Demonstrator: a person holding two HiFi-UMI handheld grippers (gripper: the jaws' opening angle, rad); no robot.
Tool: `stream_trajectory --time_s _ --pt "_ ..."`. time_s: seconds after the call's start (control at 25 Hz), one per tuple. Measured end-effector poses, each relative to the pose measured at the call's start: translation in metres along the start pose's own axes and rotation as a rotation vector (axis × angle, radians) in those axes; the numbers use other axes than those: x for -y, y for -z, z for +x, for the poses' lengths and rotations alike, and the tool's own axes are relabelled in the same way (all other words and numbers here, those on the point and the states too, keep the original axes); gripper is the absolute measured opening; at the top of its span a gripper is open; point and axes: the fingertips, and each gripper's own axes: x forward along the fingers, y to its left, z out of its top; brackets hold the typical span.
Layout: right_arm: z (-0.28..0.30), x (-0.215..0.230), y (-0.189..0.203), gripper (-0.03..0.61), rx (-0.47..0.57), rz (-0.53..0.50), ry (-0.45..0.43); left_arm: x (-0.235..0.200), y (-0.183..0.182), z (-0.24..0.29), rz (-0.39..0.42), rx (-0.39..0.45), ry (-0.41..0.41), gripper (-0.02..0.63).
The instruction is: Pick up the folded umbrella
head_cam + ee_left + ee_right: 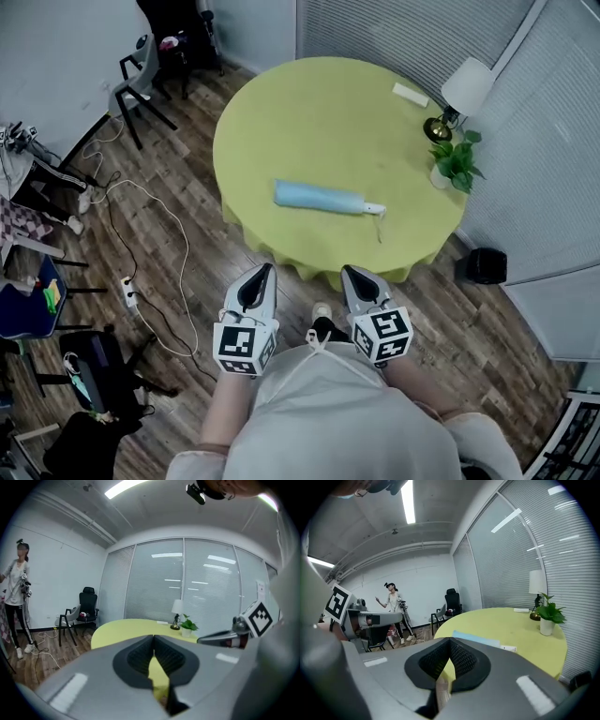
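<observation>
Since the round table under a yellow-green cloth (pixel 309 112) stands ahead of both grippers, beyond their tips, the folded light-blue fabric umbrella (pixel 319 198) on its near half lies well out of reach. It rests flat and crosswise, straight ahead of the gap between the two tools, with its small white plastic handle (pixel 374 208) and cord ahead and a little to the right of the right one. It looks light, with a soft, loosely rolled cover over a stiff core, so the cloth would probably squash and slide under the pads. A grip across the thick middle of the roll seems safest, and the hard handle end is a firmer but narrower choice. The left gripper (pixel 267 269) and right gripper (pixel 349 272) hang side by side, low in front of the person's body. Both point forward and slightly down toward the table edge, and both have their jaws pressed together with nothing between them.
</observation>
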Motion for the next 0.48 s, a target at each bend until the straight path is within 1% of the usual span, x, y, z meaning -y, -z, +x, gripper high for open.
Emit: stream_trajectory --time_s 0.12,0.24,0.36,0.48 --pt "0.022 0.040 -0.016 0.000 0.003 0.007 -0.002 0.009 -0.010 0.048 0.027 -0.008 0.015 0.006" --pt "0.039 0.067 -0.024 0.000 0.000 0.017 -0.008 0.018 -0.016 0.082 0.054 -0.004 0.066 0.006" --pt "0.051 0.093 -0.025 0.000 -0.021 0.028 0.003 0.020 -0.014 0.113 0.067 -0.033 0.091 0.006" --pt "0.065 0.116 -0.021 0.000 -0.046 0.042 0.032 0.015 -0.009 0.143 0.108 -0.072 0.091 0.006"
